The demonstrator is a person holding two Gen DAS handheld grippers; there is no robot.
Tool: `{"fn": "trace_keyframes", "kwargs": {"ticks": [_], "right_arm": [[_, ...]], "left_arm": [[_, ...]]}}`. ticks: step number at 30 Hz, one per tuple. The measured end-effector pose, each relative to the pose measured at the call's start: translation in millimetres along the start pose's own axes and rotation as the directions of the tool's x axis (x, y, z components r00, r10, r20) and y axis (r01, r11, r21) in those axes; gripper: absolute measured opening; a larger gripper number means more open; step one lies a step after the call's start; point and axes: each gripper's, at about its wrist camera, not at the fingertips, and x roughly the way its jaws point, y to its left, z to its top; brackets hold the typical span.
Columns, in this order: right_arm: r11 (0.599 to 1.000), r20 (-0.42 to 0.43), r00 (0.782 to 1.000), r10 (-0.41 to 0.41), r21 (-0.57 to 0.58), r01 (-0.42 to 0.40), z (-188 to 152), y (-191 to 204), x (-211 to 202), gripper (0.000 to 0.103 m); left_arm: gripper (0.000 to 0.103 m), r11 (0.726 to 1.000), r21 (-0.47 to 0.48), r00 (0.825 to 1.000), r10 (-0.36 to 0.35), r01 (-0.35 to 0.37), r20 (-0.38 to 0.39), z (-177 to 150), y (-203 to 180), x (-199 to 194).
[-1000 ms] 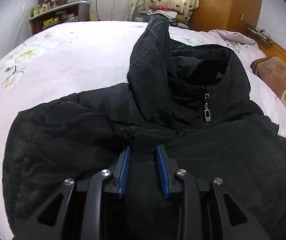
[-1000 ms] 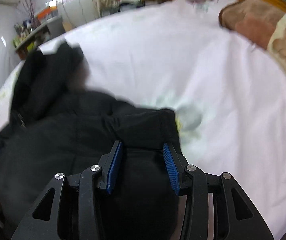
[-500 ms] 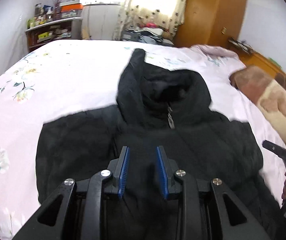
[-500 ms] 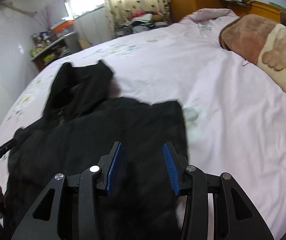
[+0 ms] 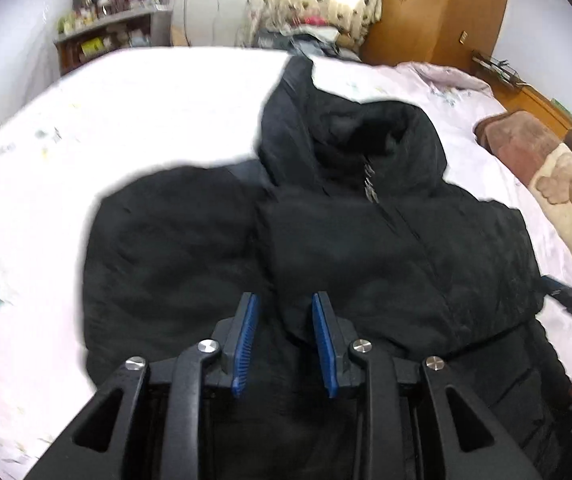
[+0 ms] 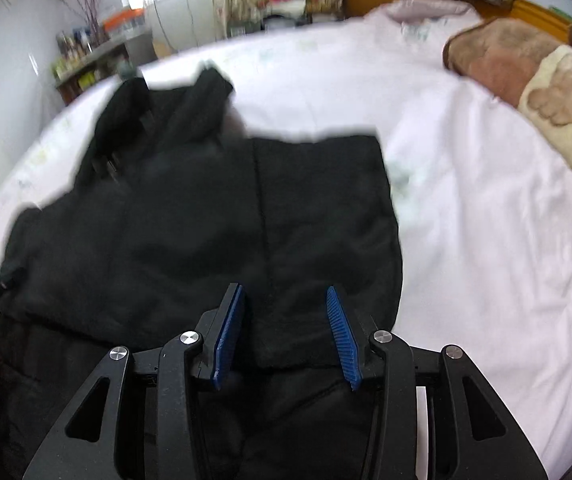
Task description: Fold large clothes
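Black padded jacket [image 5: 366, 248] is spread on the pale floral bed [image 5: 126, 120], hood away from the cameras. Left gripper [image 5: 284, 340] and right gripper [image 6: 284, 332] are held above it, jaws apart, nothing clamped.

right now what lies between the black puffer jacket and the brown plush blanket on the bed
In the right wrist view, only bare pale pink floral bedsheet separates the black puffer jacket from the brown plush blanket; nothing rests on that stretch.
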Motion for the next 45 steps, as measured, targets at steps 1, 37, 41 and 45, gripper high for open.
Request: {"fn": "trace_keyframes", "kwargs": {"ticks": [1, 37, 41, 45], "right_arm": [[1.0, 0.024, 1.0, 0.009, 0.004, -0.009, 3, 2, -6, 0.044], [0.993, 0.021, 0.993, 0.116, -0.033, -0.116, -106, 29, -164, 0.044], [0.987, 0.047, 0.987, 0.156, -0.046, -0.154, -100, 40, -173, 0.044], [0.981, 0.08, 0.98, 0.184, -0.071, -0.178, -74, 54, -171, 0.047]], "left_arm": [[0.031, 1.0, -0.001, 1.0, 0.015, -0.015, 0.006, 6, 5, 3], [0.05, 1.0, 0.004, 0.997, -0.006, 0.006, 0.073, -100, -3, -187], [0.059, 1.0, 0.021, 0.994, -0.02, 0.018, 0.108, -87, -12, -194], [0.063, 0.999, 0.019, 0.989, -0.037, 0.035, 0.143, -59, -18, -191]]}}
